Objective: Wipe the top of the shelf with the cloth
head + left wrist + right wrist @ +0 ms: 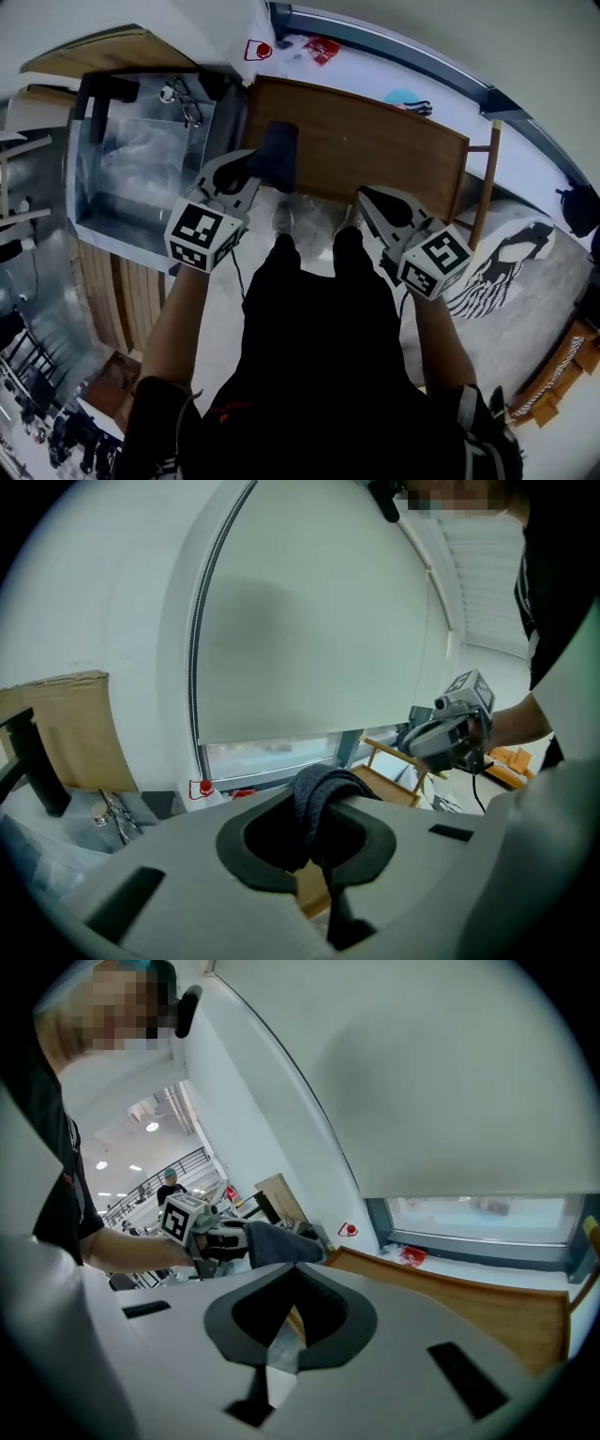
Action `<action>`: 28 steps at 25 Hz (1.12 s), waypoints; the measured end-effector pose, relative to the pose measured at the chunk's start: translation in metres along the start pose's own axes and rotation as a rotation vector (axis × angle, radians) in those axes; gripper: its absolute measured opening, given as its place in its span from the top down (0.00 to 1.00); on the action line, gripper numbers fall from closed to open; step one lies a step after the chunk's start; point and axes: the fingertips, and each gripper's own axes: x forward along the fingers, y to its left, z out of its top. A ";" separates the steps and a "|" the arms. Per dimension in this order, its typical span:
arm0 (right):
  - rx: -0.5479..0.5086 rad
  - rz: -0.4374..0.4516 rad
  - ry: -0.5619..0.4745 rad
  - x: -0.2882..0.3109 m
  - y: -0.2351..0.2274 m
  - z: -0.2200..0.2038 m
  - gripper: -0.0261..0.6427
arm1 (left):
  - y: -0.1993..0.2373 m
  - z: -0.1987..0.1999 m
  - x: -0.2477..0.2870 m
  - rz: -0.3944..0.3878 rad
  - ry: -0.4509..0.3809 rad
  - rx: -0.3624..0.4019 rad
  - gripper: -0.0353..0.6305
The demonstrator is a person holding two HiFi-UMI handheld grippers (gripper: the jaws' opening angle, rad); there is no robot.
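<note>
**Cloth held up at the shelf's edge**
The left gripper [265, 174] has its fingers clenched on the dark cloth [277, 148], which is bunched over the near left corner of the wooden shelf [375, 141]. The right gripper [367, 202] hovers beside it at the shelf's front edge, its fingers pressed together with nothing between them.

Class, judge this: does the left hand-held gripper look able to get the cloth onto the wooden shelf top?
Probably yes. The left hand-held gripper grips the cloth at the near edge of the shelf top, and the wood there looks bare, with nothing between.
</note>
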 end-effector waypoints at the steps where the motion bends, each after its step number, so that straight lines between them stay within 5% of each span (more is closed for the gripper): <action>1: 0.004 0.012 0.006 -0.002 -0.008 -0.001 0.96 | 0.002 0.000 0.007 0.019 0.006 0.000 0.88; 16: 0.052 0.066 0.140 -0.009 -0.097 -0.036 0.95 | 0.069 -0.033 0.091 0.223 0.146 0.000 0.88; 28: 0.108 0.031 0.246 -0.004 -0.115 -0.082 0.96 | 0.119 -0.102 0.156 0.295 0.372 0.120 0.88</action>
